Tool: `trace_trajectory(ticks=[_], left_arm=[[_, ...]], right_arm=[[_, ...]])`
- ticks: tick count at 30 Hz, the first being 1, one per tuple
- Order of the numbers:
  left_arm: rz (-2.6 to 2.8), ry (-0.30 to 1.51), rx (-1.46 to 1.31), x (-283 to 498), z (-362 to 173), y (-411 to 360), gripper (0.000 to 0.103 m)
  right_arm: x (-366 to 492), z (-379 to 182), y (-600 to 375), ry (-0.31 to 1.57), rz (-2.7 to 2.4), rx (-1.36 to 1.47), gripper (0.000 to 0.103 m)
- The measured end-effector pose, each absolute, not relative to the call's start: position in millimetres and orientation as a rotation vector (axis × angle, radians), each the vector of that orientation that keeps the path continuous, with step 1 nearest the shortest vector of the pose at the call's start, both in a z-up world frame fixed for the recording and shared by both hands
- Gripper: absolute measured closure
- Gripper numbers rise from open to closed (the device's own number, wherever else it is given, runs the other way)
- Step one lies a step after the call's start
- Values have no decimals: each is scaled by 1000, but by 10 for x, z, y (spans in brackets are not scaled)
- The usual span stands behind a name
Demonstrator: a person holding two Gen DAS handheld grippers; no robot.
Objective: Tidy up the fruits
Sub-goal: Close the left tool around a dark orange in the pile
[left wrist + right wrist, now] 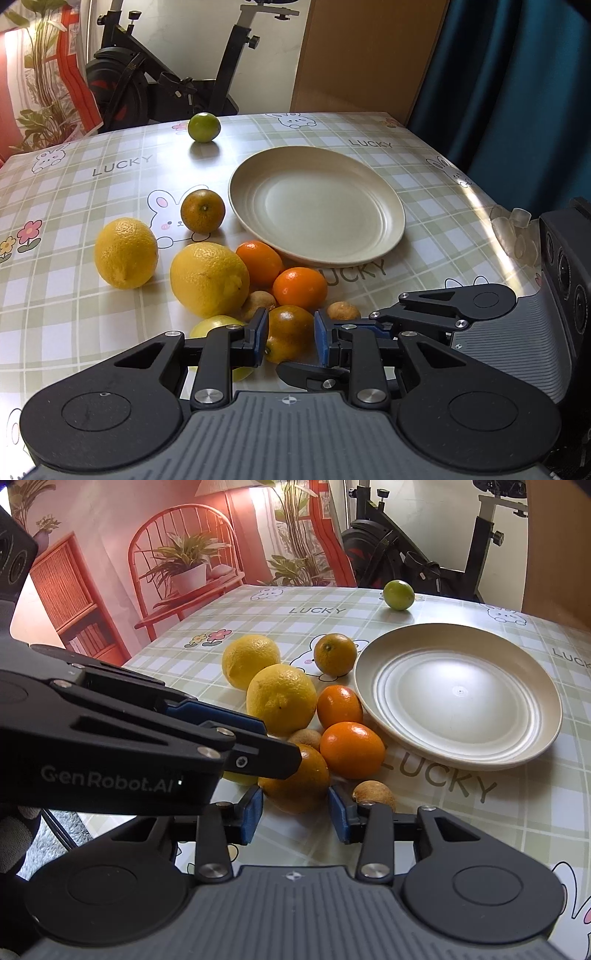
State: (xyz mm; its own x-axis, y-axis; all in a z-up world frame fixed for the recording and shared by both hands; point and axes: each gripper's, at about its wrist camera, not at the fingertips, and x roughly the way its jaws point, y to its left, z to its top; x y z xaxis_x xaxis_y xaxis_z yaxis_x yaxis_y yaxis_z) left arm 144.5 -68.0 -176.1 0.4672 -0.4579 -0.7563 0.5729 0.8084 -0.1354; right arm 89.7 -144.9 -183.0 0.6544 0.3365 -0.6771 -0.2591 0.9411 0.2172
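**Jaws.** The left gripper [290,334] has its jaws drawn in narrow on a dark orange-brown citrus [299,782], one blue pad on each flank. The fruit sits on the tabletop [110,295] at the near edge of the fruit cluster. The right gripper [295,812] comes in at the same fruit. In its own view its jaws stand at moderate width, bracketing the fruit's near side. Whether its pads actually press on the skin cannot be told.

**Immediate surroundings, left wrist view.**
- A pale yellow-green fruit [216,325] lies at 9 o'clock of the held citrus, partly under the left finger.
- A small brown fruit [258,302] lies at 11 o'clock, just beside the held citrus.
- A second brown fruit [343,310] lies at 2 o'clock.
- A bright orange [300,288] is at 12 o'clock, with another orange [258,262] beyond it.

**Further out.**
- A large lemon [208,278] sits at 10 o'clock, against the farther orange.
- A second lemon [125,253] stands apart to its left.
- A dark-skinned mandarin [202,210] sits at 11 o'clock, near the plate's left rim.
- The cream plate [388,229] lies at 1 o'clock and carries no fruit.
- A green citrus [204,127] sits alone at 11 o'clock, near the far edge of the tabletop.

**Background.** An exercise bike [147,85] stands beyond the tabletop.
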Motion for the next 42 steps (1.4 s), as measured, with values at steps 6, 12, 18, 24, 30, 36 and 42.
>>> trace_trajectory(ticks=[6,12,18,24,30,36,42], left_arm=[[-640,885,174,1498,-1812,-722,74],[-637,886,204,1494,-1820,-735,72],[-632,869,222,1446,-1829,-750,72],[-644,877,216,1395,-1828,-755,71],[-653,887,211,1414,-1840,-778,70],[-651,900,207,1473,-1870,-798,63],[-646,914,198,1503,-1916,-802,60]], right_arm=[[929,-1887,-1485,804,341,137,61],[921,-1898,-1491,794,340,141,61],[905,-1906,-1472,787,336,135,61],[850,-1882,-1462,783,325,123,63],[801,-1866,-1576,787,307,169,68],[830,-1883,-1580,788,308,176,67],[828,-1906,-1564,771,309,161,66]])
